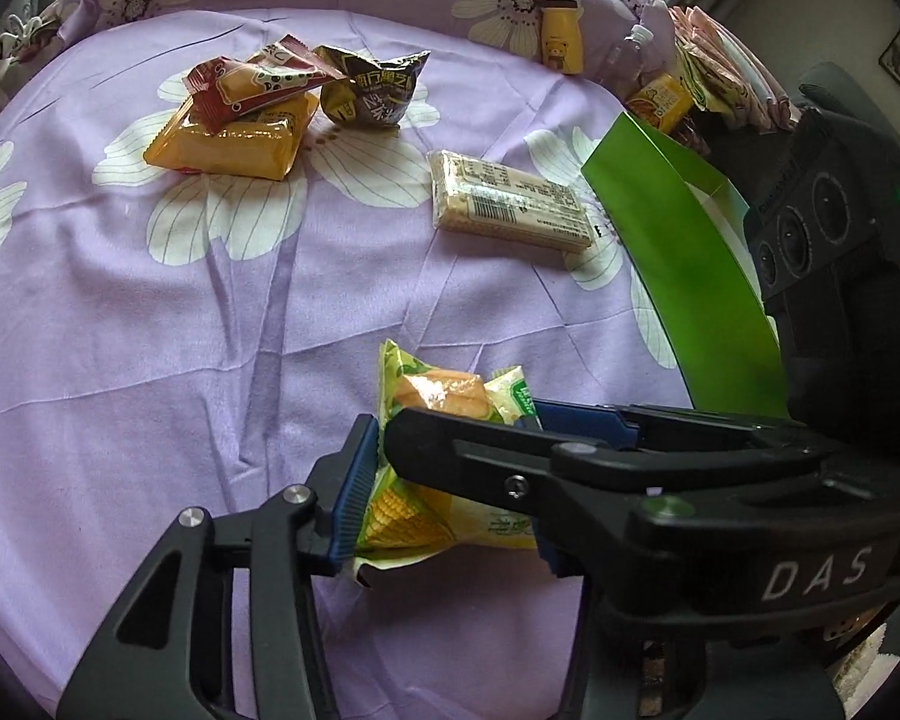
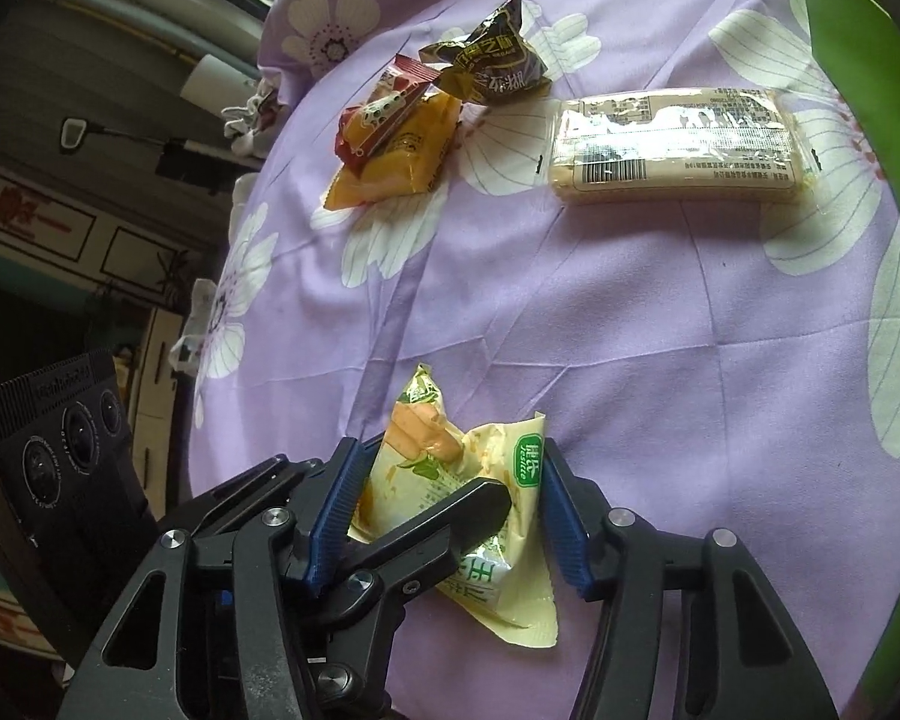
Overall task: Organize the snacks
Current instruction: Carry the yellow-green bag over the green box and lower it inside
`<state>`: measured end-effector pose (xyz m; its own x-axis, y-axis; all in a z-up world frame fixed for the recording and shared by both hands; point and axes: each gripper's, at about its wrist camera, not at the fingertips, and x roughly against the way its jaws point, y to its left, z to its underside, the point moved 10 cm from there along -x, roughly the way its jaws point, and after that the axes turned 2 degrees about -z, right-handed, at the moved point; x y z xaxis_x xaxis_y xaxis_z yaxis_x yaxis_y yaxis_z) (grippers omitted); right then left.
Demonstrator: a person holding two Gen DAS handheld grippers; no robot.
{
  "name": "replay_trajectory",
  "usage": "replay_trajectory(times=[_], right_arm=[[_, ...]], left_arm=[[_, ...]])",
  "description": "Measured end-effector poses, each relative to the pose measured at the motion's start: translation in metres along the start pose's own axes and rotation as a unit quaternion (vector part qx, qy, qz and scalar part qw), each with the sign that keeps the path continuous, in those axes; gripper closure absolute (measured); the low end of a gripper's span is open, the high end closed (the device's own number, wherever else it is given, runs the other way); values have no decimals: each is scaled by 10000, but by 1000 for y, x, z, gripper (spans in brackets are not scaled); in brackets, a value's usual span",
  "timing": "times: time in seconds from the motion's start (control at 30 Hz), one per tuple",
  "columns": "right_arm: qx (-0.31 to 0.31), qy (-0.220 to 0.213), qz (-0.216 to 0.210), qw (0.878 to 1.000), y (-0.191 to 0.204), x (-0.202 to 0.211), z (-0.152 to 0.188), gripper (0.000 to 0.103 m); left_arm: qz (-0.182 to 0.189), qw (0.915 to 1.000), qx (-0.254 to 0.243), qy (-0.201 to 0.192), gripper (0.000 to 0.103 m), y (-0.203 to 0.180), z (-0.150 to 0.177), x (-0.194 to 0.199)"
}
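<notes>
Lilac flowered cloth [image 1: 150, 330] over the table. Both grippers meet on one corn snack packet [image 1: 438, 396], low and near. Left gripper [image 1: 444, 480] clamps it between blue pads; right gripper [image 2: 450, 516] also closed on it. Cracker pack [image 1: 510, 201] and orange packet [image 1: 234, 141] lie beyond; green bag [image 1: 690, 264] at right.

Cracker pack [image 1: 510, 201] right of snack pile [image 1: 252, 114], on bedsheet [image 1: 150, 330]

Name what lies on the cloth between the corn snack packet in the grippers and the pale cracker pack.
Nothing: between the corn snack packet and cracker pack only bare purple floral cloth shows, clearest in the right wrist view.
</notes>
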<state>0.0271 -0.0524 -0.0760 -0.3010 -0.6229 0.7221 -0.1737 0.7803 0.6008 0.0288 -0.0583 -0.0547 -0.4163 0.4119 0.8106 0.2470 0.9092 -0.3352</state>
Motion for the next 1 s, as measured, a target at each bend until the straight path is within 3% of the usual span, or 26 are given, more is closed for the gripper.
replay_trajectory(times=[0.27, 0.5, 0.83, 1.0], right_arm=[[103, -401, -93, 9991, 13, 21, -11, 47], [339, -1016, -45, 9942, 28, 64, -25, 47], [359, -1851, 74, 9820, 24, 145, -51, 47], [561, -2305, 352, 9708, 24, 197, -72, 47]], left_arm=[[-118, 9987, -45, -489, 62, -15, -17, 21], [-194, 9939, -349, -1024, 64, -47, -42, 46], [184, 9860, -653, -1521, 64, -112, -84, 72], [428, 9768, -857, -1914, 65, -153, -114, 85]])
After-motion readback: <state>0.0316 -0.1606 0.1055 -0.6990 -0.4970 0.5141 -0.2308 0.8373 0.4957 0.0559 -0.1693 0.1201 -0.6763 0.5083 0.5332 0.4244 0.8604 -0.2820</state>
